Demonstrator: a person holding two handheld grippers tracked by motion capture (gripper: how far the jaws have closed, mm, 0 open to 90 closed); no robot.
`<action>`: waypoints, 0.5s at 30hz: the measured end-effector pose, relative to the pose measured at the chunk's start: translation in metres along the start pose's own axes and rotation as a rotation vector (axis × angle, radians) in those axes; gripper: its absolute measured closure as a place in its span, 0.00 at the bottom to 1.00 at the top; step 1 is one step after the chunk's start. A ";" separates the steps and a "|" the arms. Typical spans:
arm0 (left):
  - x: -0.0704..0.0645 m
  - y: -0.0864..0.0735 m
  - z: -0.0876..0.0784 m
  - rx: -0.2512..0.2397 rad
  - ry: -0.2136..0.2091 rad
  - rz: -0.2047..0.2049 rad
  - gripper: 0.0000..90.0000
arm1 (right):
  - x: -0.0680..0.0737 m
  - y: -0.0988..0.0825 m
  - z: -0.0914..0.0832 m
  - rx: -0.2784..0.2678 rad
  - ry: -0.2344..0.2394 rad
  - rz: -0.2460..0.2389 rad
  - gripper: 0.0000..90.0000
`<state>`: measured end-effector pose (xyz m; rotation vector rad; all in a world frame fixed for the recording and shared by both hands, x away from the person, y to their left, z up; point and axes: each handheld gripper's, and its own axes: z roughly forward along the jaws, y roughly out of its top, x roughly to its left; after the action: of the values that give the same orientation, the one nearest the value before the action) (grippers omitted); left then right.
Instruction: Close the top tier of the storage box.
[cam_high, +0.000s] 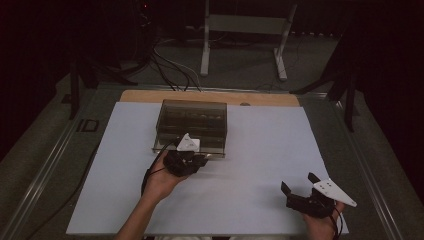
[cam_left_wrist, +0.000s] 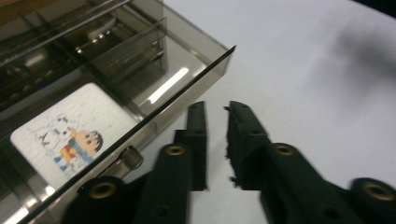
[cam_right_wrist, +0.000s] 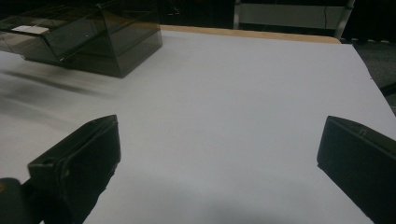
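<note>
A smoky see-through box (cam_high: 190, 120) stands on the white sheet (cam_high: 265, 145); in the left gripper view the box (cam_left_wrist: 140, 60) has its drawer slid out, with a white cartoon card (cam_left_wrist: 70, 135) lying in it and a small metal knob (cam_left_wrist: 132, 157) on its front. My left gripper (cam_high: 192, 159) (cam_left_wrist: 217, 106) sits at the drawer's front right corner, jaws almost together with nothing between them. My right gripper (cam_high: 298, 181) (cam_right_wrist: 219, 126) rests near the sheet's front right, jaws wide apart over bare sheet. The right gripper view has the box (cam_right_wrist: 93, 37) far off at upper left.
A wooden board (cam_high: 210, 96) edges the sheet's far side. Beyond the table stand a metal frame (cam_high: 245, 25) and loose cables (cam_high: 170, 70) on the floor. A metal rail (cam_high: 55, 150) runs along the table's left side.
</note>
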<state>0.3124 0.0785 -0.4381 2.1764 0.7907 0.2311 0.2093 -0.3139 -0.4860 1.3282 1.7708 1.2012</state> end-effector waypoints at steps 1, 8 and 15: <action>0.001 0.000 0.000 0.004 0.003 -0.002 0.96 | 0.000 0.000 0.000 0.000 0.000 0.000 0.00; 0.004 -0.004 0.002 0.013 0.015 -0.016 1.00 | 0.000 0.000 0.000 0.000 0.000 0.000 0.00; 0.009 -0.008 0.006 0.026 0.026 -0.044 1.00 | 0.000 0.000 0.000 -0.001 0.000 0.001 0.00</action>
<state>0.3175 0.0843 -0.4487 2.1814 0.8590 0.2284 0.2091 -0.3141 -0.4858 1.3293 1.7697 1.2026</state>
